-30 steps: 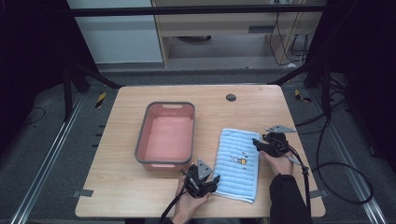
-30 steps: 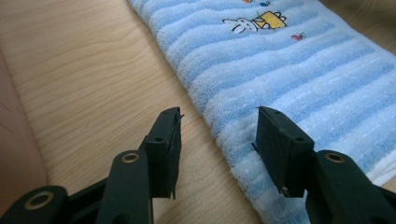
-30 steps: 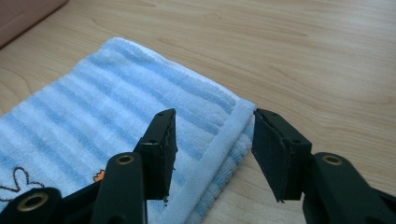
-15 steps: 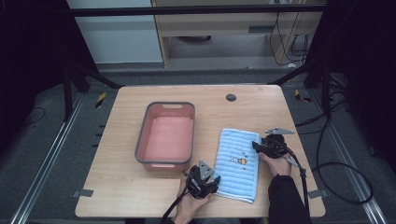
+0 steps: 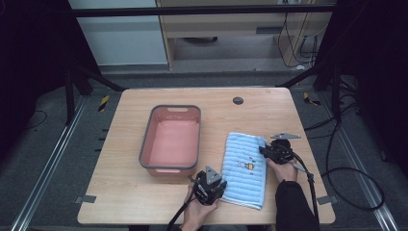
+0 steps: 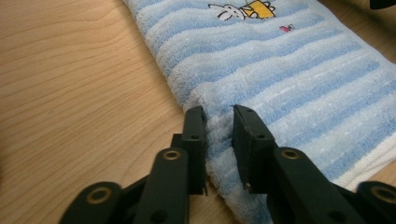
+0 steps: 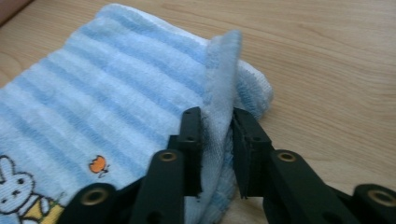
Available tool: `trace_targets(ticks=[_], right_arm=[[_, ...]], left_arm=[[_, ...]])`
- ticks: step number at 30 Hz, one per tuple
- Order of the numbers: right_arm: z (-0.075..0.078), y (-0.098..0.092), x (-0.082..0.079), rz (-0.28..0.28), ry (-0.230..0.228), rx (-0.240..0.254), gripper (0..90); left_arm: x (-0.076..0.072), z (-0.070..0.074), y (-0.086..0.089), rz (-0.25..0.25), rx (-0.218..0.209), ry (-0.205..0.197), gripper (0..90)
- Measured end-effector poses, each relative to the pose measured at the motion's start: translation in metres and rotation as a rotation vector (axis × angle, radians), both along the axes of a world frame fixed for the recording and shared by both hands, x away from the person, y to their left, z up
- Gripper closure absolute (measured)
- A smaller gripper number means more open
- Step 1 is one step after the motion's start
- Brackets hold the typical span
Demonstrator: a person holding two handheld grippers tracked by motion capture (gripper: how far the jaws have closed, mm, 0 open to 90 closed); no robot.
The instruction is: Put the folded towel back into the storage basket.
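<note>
Broadly, the wooden desk (image 5: pixel 134 202) filled the middle of the high view, with a pink basin (image 5: pixel 171 139) standing left of centre. Right of the basin and a little apart from it, a folded blue striped towel (image 5: pixel 245 168) lay flat in the lower right of the desk. The left gripper (image 5: pixel 210 185), at the towel's lower left edge, had just been closing and pinched that edge between its jaws. The right gripper (image 5: pixel 275 151), at the upper right corner, had likewise just been closing and clamped a raised fold of cloth. Gripping two opposite points probably prepared the towel for lifting or unfolding.
</note>
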State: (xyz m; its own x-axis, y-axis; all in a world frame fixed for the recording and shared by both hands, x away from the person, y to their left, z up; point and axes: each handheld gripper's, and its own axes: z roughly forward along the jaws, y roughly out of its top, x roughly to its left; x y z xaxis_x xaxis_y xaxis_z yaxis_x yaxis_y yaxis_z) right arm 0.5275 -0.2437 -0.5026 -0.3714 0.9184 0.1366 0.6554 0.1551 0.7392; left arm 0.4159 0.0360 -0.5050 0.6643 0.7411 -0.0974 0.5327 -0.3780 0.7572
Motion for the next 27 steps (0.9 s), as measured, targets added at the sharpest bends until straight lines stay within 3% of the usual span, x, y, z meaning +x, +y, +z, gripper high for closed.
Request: trace_targets(ticks=[10, 16, 23, 27], right_arm=[[0.007, -0.001, -0.003, 0.023, -0.025, 0.008, 82.5], [0.02, 0.0, -0.01, 0.037, -0.067, 0.014, 82.7], [0.041, 0.005, -0.018, 0.071, -0.137, -0.006, 83.0], [0.051, 0.007, -0.021, 0.073, -0.154, 0.004, 83.0]], left_arm=[[-0.004, 0.002, -0.001, 0.021, -0.008, -0.009, 85.4], [-0.007, 0.009, 0.0, 0.008, -0.035, -0.015, 85.7], [-0.014, 0.024, 0.002, -0.019, -0.057, -0.051, 85.8], [-0.017, 0.031, 0.004, -0.029, -0.064, -0.067, 85.8]])
